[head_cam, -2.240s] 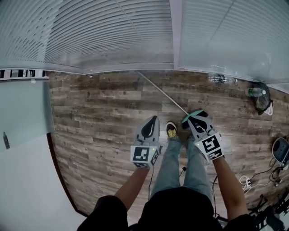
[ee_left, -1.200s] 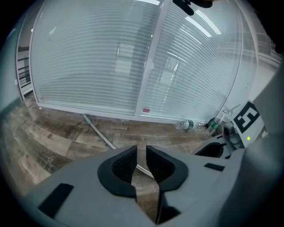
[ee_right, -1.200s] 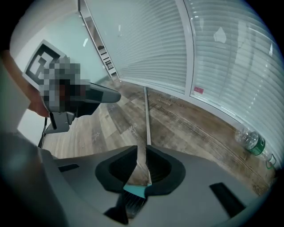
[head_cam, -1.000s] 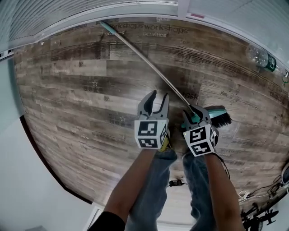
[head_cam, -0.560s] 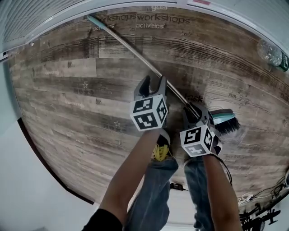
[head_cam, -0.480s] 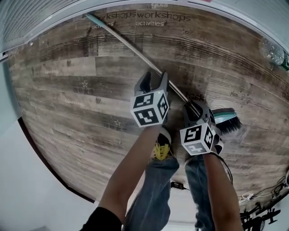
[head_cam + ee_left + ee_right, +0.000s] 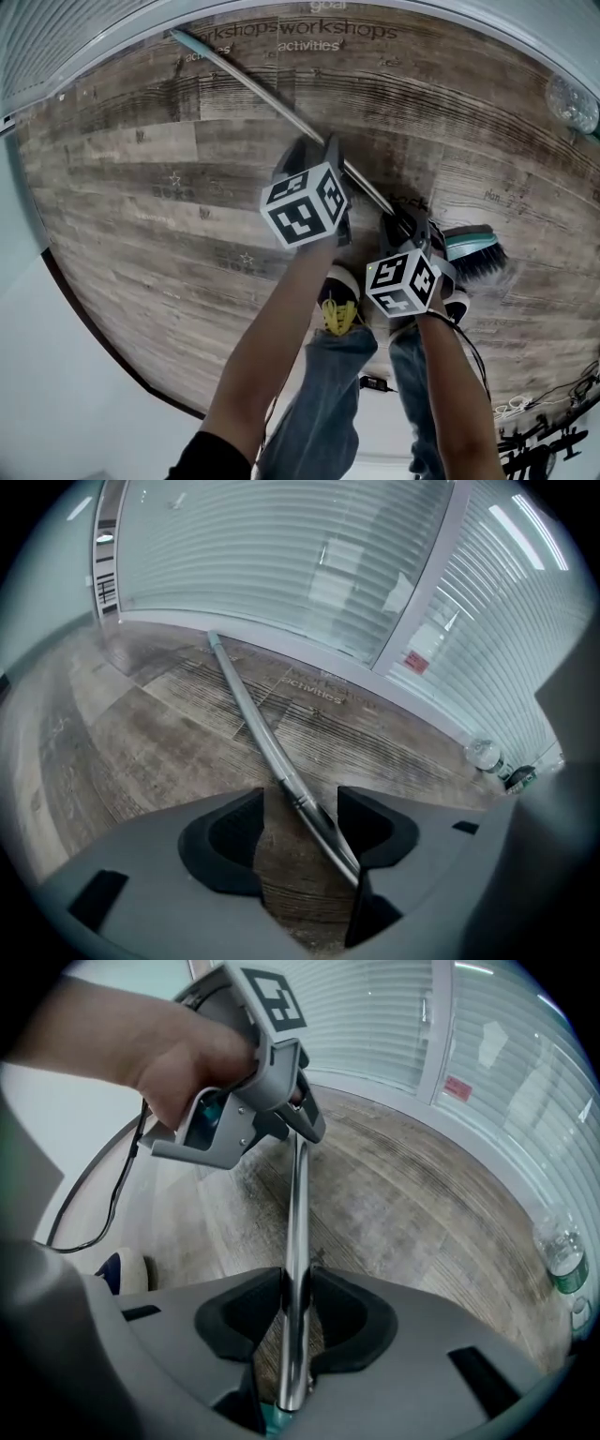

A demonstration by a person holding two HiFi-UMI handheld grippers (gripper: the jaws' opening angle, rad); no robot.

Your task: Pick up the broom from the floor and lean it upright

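Over brown wood-plank floor (image 7: 141, 187), my right gripper (image 7: 298, 1312) clenches the silver-poled teal broom (image 7: 253, 91), its head half hidden; my left gripper (image 7: 300, 808) straddles it, jaws just opening.

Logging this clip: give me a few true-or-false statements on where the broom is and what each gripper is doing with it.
1. The right gripper is clamped on the broom handle. True.
2. The left gripper is shut on the handle. False: its jaws stand apart and have just been opening, with the handle between them, unclamped.
3. The broom leans upright. False: it lies on the floor.
4. A plastic bottle is on the floor. True.
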